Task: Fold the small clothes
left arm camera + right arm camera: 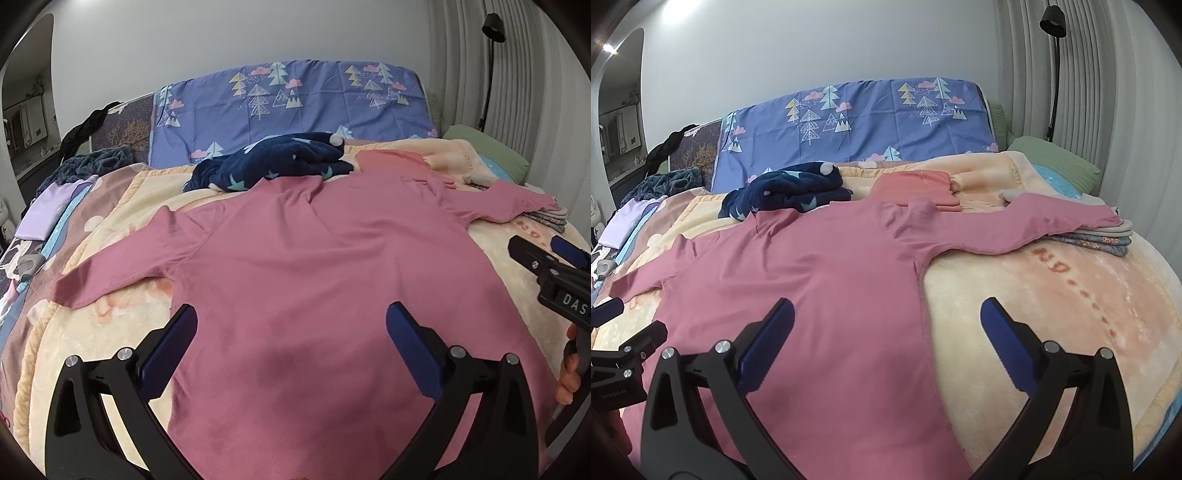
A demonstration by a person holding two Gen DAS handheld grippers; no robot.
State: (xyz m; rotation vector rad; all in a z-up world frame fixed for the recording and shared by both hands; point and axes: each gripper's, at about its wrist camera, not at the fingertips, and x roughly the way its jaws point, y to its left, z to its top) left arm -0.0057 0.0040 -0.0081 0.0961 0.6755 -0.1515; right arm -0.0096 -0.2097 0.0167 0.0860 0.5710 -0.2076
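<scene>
Pink long-sleeve shirt [314, 266] lies spread flat on the cream blanket [1052, 314] on the bed, both sleeves out to the sides, collar toward the headboard. My left claw [291, 347] hangs over the lower body of the shirt, jaws spread wide, nothing in them. My right claw [886, 343] straddles the shirt's right side seam, also wide apart and empty.

I judge the step to be the first fold: bring a sleeve and side panel in toward the middle. The right sleeve [1034, 221] has its cuff draped over a stack of folded cloths [1100, 240], so I'd lift it clear before dragging, or the stack could slide. Pinch only the shirt's top layers at shoulder and hem on the same side; the plush blanket could snag in the pads if I go deep. Keep both claws level so the crease runs straight. The navy star blanket [273, 162] touches the collar, watch that.
</scene>
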